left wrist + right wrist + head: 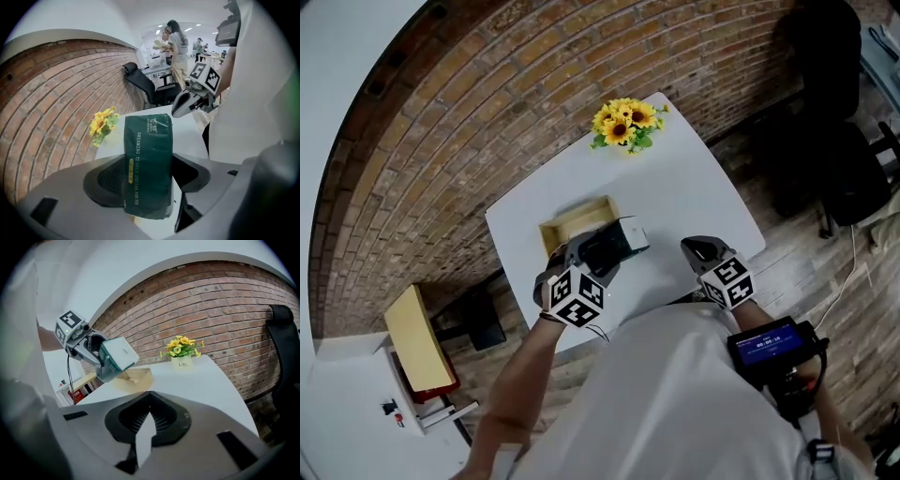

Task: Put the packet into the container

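white shirt (675, 394) fills the bottom of the head view, nearest to us. just past it we see the left gripper (598, 251), its jaws clamped on the two long sides of a dark green packet (147, 164). the packet stands up between the pads, with pale lettering running along its face. we find it held in the air over the near right part of the container (577, 223), an open wooden box on the white table (694, 187). it is above the box, not inside it, and the right gripper view shows it clear of the rim. the right gripper (705, 251) hangs over the table's near edge, well apart from the box, and we see its jaws closed together with nothing between them. a small pot of sunflowers (625, 122) sits at the far corner of the table, near the brick wall (469, 122).
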The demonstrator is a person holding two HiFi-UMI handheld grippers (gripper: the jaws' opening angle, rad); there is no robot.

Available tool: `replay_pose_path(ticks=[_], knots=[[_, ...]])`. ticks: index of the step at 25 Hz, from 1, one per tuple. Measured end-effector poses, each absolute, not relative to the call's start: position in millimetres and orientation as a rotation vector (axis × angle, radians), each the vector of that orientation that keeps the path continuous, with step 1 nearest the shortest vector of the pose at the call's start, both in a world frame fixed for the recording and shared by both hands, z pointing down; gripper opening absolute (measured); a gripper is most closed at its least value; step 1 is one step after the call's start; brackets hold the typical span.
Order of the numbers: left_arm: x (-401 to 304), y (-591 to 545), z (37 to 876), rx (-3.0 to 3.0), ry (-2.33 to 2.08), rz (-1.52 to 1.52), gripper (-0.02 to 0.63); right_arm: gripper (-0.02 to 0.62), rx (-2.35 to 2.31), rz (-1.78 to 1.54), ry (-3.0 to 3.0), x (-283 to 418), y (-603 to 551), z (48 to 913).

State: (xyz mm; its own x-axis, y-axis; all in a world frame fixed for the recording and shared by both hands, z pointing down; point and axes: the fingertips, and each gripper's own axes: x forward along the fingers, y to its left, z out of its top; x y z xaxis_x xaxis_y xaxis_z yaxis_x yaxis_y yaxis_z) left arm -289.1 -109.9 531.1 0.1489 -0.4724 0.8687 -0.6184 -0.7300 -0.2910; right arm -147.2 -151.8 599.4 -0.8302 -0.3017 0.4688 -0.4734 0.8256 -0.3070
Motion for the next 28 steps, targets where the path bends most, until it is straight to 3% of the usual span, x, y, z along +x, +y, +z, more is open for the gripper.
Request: replay_pose_path(ticks=[10, 28], knots=[[-404.6, -135.0, 572.1, 2.047, -1.118, 1.853, 0.318, 0.006, 0.619, 0.591, -2.579, -153.2, -144.4, 600.7], [-406.2, -150.4, 650.2, 2.052, -0.813, 1.911, 0.319, 0.006, 0.803, 0.659, -2.474, -112.9, -125.6, 611.7]])
